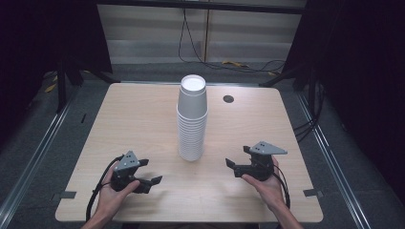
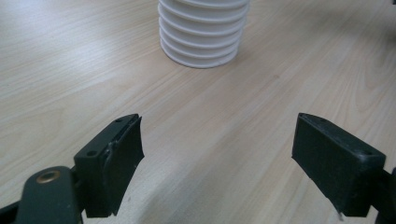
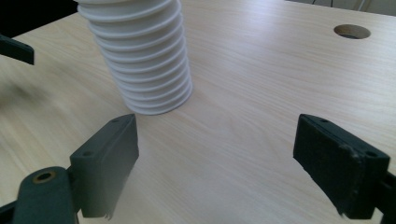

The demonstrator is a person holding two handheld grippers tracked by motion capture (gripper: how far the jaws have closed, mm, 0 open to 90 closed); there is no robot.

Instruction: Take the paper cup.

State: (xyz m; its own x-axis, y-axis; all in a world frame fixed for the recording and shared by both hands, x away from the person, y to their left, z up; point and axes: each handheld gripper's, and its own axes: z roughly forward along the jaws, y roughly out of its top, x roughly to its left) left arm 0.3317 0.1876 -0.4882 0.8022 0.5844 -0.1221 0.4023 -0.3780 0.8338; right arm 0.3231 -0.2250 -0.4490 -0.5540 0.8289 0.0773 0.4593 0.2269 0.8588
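A tall stack of white paper cups (image 1: 192, 119) stands upside down at the middle of the wooden table (image 1: 138, 119). My left gripper (image 1: 150, 171) rests near the front edge, left of the stack, held by a hand. Its jaws stand wide apart over bare wood, open, and the stack's base (image 2: 203, 37) lies ahead of them. My right gripper (image 1: 237, 156) sits to the right of the stack, also held by a hand and open. In the right gripper view the stack (image 3: 140, 60) rises just beyond the left jaw, apart from it.
A round cable hole (image 1: 228, 98) sits in the table behind and to the right of the stack, and it also appears in the right gripper view (image 3: 351, 31). Metal rails (image 1: 33, 157) run along the floor on both sides. Cables (image 1: 191, 43) hang at the back wall.
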